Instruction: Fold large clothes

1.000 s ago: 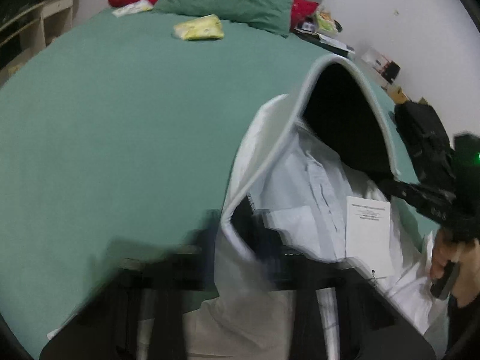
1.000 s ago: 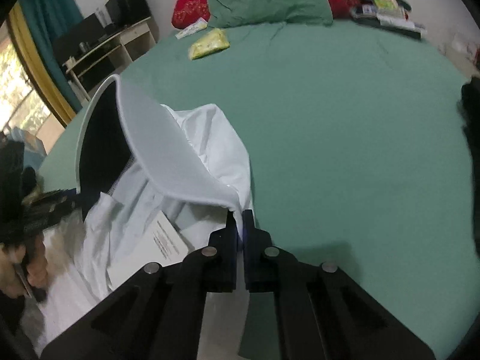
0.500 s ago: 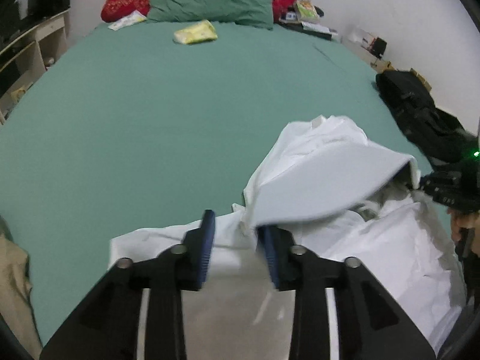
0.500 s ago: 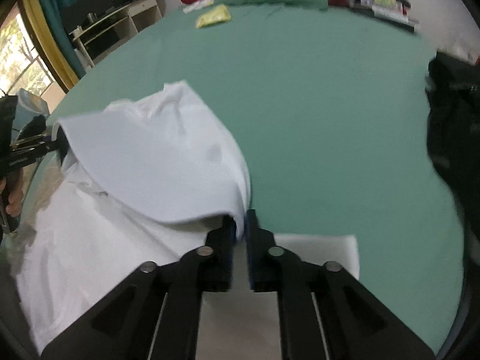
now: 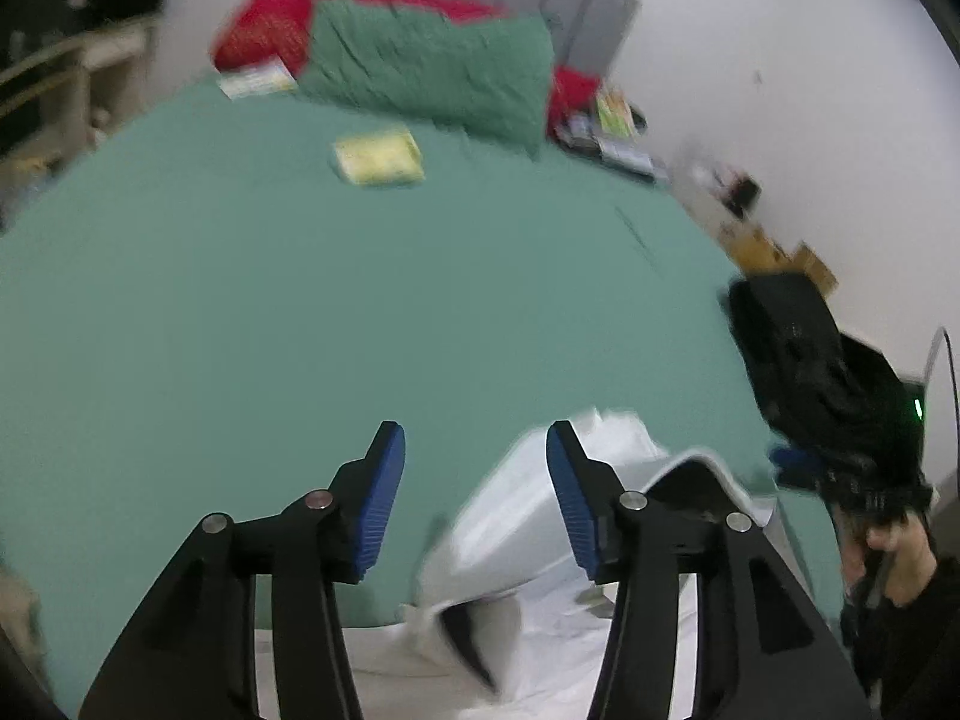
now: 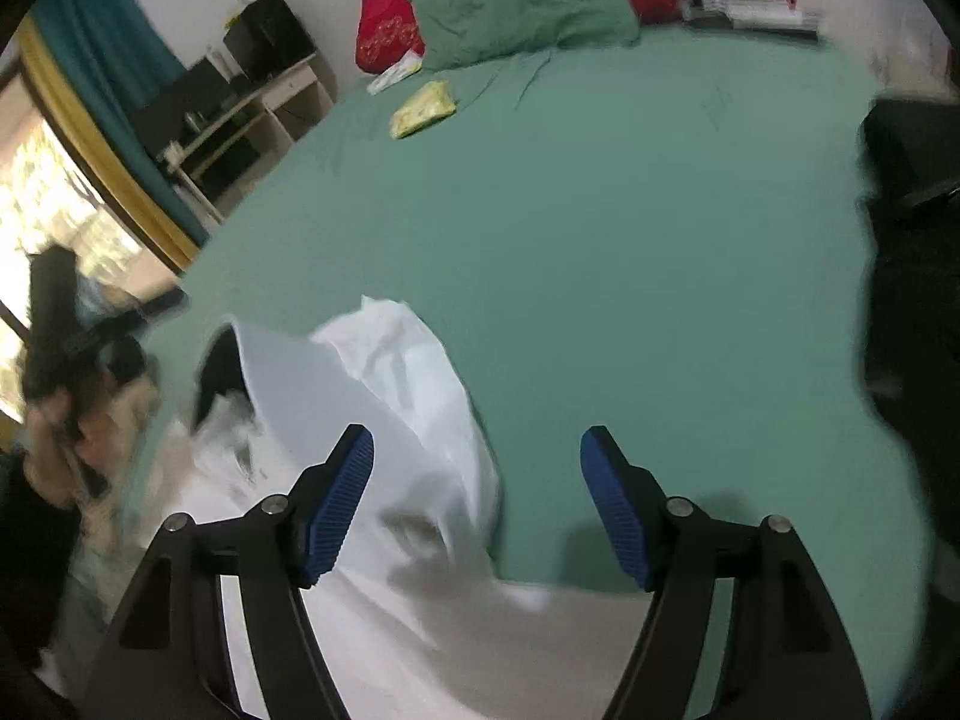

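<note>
Big green bed (image 6: 630, 240) ahead of both grippers. White garment (image 6: 420, 396) below and just ahead, lumpy, one flap puffed up. Left gripper (image 5: 474, 504) and right gripper (image 6: 477, 504) opening wide, holding nothing. Best to lift clear, then pat the flap flat, edges lined up.

Green bed sheet (image 6: 630, 276) lies open ahead; white garment (image 6: 408, 396) heaped at its near edge
</note>
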Available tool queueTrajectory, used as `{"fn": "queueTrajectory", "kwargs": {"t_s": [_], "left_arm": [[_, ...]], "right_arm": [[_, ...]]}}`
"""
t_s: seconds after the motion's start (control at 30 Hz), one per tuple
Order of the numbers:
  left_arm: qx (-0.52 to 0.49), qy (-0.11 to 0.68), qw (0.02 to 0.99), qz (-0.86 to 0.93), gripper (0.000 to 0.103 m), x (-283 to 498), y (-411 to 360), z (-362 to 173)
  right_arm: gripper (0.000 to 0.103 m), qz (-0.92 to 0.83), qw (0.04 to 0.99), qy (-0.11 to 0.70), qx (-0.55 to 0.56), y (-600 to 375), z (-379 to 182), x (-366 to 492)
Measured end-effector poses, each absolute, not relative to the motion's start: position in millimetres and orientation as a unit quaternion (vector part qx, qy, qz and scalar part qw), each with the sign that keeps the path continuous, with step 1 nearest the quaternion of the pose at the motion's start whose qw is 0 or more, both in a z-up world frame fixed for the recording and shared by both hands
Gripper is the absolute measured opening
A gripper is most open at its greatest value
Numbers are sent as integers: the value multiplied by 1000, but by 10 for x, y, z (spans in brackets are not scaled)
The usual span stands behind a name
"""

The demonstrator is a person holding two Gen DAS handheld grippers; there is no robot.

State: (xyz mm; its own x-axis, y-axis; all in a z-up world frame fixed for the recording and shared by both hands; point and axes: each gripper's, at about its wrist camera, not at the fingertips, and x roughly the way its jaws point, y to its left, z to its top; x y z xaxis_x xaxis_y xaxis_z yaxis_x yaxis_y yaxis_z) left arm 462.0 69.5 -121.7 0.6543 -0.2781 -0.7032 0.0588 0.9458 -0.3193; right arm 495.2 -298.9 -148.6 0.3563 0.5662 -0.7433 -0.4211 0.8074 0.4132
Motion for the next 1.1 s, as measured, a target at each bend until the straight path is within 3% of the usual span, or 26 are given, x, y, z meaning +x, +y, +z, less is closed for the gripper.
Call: {"fn": "queueTrajectory", "kwargs": {"t_s": [0.17, 0.3, 0.37, 0.4, 0.43, 0.47, 0.6, 0.63, 0.67, 0.73, 0.9, 1.1], "left_arm": [[-56, 476, 866, -145, 53, 4576, 358, -1714], [-7, 495, 852, -171, 56, 4345, 282, -1892], [12, 508, 841, -187, 62, 4253, 276, -1990], [17, 502, 842, -196, 63, 4229, 270, -1988], [20, 499, 842, -202, 64, 4211, 266, -1991], [18, 502, 840, -205, 65, 4220, 261, -2000], [14, 515, 827, -223, 66, 4373, 227, -2024], [16, 516, 826, -225, 55, 4413, 214, -2010], [17, 516, 828, -220, 30, 4460, 235, -1981], [12, 489, 849, -197, 20, 4533, 232, -1867], [65, 372, 917, -125, 16, 4425, 86, -1579], [138, 372, 910, -121, 19, 4076, -168, -1781]], "right_arm": [[72, 380, 723, 566, 113, -2723, -1972, 5128], [72, 426, 699, 565, 104, -2625, -2029, 4918], [71, 447, 688, 564, 93, -2564, -2051, 4811], [66, 447, 697, 556, 71, -2530, -2032, 4763], [36, 437, 708, 553, 45, -2494, -2021, 4732], [21, 432, 710, 555, 35, -2477, -2014, 4731], [15, 416, 755, 502, -67, -2258, -1785, 4590], [13, 401, 778, 471, -104, -2175, -1679, 4533], [13, 390, 793, 451, -126, -2132, -1625, 4498], [12, 361, 824, 396, -184, -1998, -1474, 4408], [12, 293, 857, 270, -328, -1739, -1540, 4093], [13, 279, 851, 218, -388, -1837, -1874, 3700]]}}
